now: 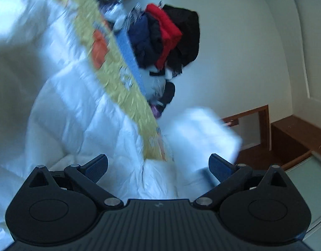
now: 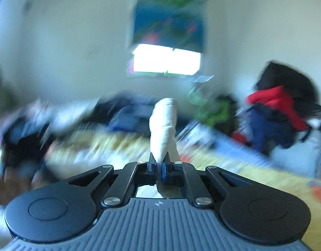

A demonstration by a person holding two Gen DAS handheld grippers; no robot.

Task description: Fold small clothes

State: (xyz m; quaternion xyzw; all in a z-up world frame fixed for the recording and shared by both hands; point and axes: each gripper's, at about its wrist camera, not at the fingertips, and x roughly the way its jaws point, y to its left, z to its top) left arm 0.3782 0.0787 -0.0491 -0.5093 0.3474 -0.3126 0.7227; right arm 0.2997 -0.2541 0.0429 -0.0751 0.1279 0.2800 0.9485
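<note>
My left gripper [image 1: 158, 166] is open and empty, held above a white duvet [image 1: 76, 108]. A yellow patterned cloth [image 1: 118, 77] lies across the duvet. Behind it sits a pile of small clothes [image 1: 166, 37] in red, navy and black. My right gripper [image 2: 159, 162] is shut on a small white garment [image 2: 163, 123], which stands up bunched between the fingers. The same pile of clothes [image 2: 279, 113] shows at the right of the right wrist view, blurred by motion.
A white pillow [image 1: 204, 133] lies at the bed's edge. Wooden furniture [image 1: 292, 133] stands at the right by a white wall. In the right wrist view a bright window [image 2: 166, 60] with a blue-green blind and more dark clothes [image 2: 131, 113] sit behind.
</note>
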